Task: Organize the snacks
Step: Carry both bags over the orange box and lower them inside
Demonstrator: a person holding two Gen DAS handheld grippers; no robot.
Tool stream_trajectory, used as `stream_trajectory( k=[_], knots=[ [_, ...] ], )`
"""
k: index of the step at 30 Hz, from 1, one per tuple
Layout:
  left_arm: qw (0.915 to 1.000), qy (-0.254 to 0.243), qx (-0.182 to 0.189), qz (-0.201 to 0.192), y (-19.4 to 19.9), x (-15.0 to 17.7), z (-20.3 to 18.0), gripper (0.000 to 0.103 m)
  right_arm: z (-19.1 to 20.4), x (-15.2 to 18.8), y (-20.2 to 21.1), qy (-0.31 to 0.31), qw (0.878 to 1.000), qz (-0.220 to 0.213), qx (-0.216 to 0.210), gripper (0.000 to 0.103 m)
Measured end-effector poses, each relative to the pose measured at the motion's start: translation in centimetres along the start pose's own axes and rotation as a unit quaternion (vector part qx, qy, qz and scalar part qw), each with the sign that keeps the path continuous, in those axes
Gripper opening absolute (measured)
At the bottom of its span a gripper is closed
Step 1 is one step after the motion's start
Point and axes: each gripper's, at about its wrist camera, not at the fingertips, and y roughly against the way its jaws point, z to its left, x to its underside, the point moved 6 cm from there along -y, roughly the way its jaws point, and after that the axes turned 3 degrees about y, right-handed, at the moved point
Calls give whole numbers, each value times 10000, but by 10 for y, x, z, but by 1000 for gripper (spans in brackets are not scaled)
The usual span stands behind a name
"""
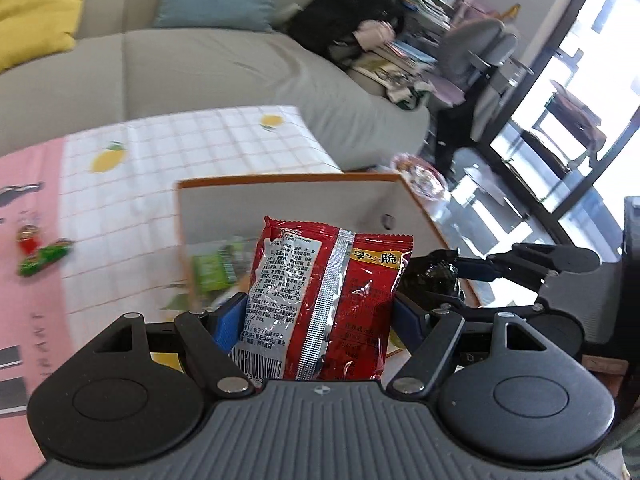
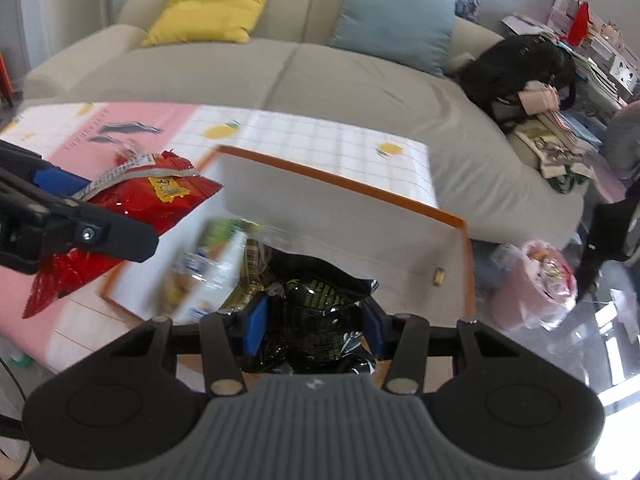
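My left gripper is shut on a red snack packet and holds it upright in front of an orange-rimmed white box. The same packet shows at the left of the right wrist view, above the box's left side. My right gripper is shut on a black snack packet and holds it over the box. The black packet also shows in the left wrist view, beside the red one. Green and white packets lie blurred inside the box.
The box stands on a table with a pink and white checked cloth. A small green packet and a red item lie on the cloth at the left. A grey sofa is behind. A pink bag sits on the floor at the right.
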Motion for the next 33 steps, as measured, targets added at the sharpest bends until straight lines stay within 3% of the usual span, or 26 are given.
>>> stream_trajectory(
  k=[7,15,33],
  knots=[
    [9986,-14,122,515,-55,-7,-16,87,-37,7,-26,324,9981,499,150,48],
    [9951,-20,-87,982,-95,-7,-12,87,-38,15,-58,934,9905,1009,14,48],
    [9879,255,-198,1516,-133,3,7,87,-30,19,-103,1796,9708,1578,-175,48]
  ],
)
